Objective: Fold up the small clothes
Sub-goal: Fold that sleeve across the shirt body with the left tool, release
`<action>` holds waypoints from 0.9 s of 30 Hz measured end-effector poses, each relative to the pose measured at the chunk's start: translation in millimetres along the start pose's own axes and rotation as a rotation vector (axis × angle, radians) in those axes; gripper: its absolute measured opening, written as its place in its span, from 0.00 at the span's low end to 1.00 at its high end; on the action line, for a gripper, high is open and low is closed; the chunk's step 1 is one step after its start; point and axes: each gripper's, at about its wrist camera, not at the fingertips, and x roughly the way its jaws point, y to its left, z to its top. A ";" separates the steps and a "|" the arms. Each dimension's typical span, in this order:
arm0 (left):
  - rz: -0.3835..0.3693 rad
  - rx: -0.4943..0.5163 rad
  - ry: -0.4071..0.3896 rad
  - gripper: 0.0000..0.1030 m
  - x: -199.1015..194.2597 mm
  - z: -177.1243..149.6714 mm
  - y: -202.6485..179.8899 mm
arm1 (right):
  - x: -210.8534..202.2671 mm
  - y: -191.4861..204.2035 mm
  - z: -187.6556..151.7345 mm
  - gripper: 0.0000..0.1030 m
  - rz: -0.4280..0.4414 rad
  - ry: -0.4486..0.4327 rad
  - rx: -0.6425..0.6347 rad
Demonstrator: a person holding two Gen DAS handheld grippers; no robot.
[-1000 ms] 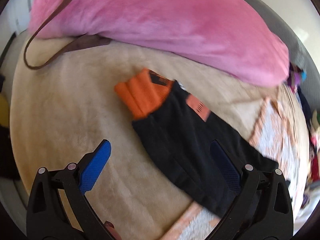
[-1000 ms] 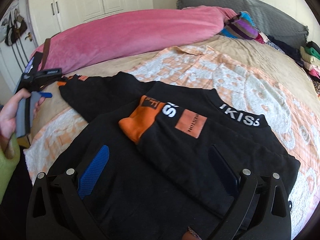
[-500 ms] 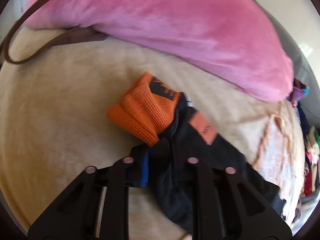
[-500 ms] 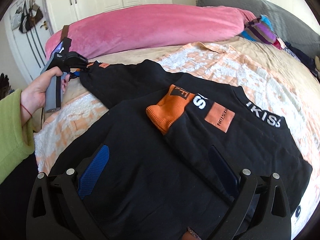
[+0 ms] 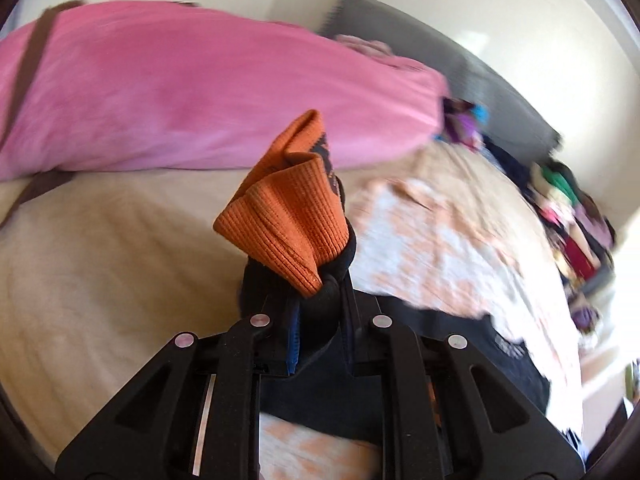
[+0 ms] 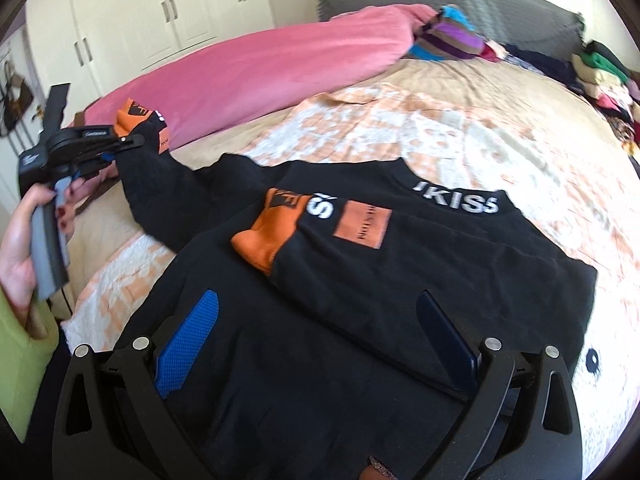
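Black, with two orange cuffs, one sweater [image 6: 360, 280] lies on the bed [image 6: 500, 92], neck toward the upper right. One sleeve [image 6: 168, 184] stretches to the upper left, lifted where the left gripper [image 5: 320, 308] has clamped tight just behind its cuff [image 5: 286, 224]. Low in the frame, the right gripper [image 6: 316, 328] gapes wide over the sweater's body, holding nothing.

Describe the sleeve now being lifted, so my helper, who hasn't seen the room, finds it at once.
On the bed, a black sweatshirt lies flat. Its sleeve nearest the pink pillow stretches outward, pinched in the left tool. Unlike the other sleeve, folded across the chest, its orange cuff is raised.
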 end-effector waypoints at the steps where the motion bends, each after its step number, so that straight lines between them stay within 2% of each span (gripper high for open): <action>1: -0.022 0.023 0.005 0.09 0.9 -4.1 -11.5 | -2.8 -2.6 -0.7 0.96 -0.005 -0.003 0.011; 6: -0.135 0.145 0.054 0.09 1.6 -30.0 -69.6 | -24.4 -26.8 -6.5 0.96 -0.041 -0.030 0.087; 10: -0.195 0.223 0.115 0.09 9.6 -52.9 -101.4 | -42.6 -47.8 -10.8 0.96 -0.093 -0.051 0.137; 19: -0.251 0.400 0.275 0.10 59.7 -100.4 -148.0 | -64.7 -86.8 -16.3 0.96 -0.155 -0.087 0.276; 22: -0.272 0.431 0.342 0.17 61.5 -122.7 -148.1 | -64.2 -87.3 -15.8 0.96 -0.158 -0.085 0.293; 25: -0.323 0.445 0.401 0.25 66.4 -130.6 -154.6 | -62.6 -86.6 -13.6 0.96 -0.160 -0.076 0.314; 27: -0.329 0.468 0.398 0.28 61.2 -130.5 -156.7 | -61.5 -86.5 -10.9 0.96 -0.147 -0.073 0.336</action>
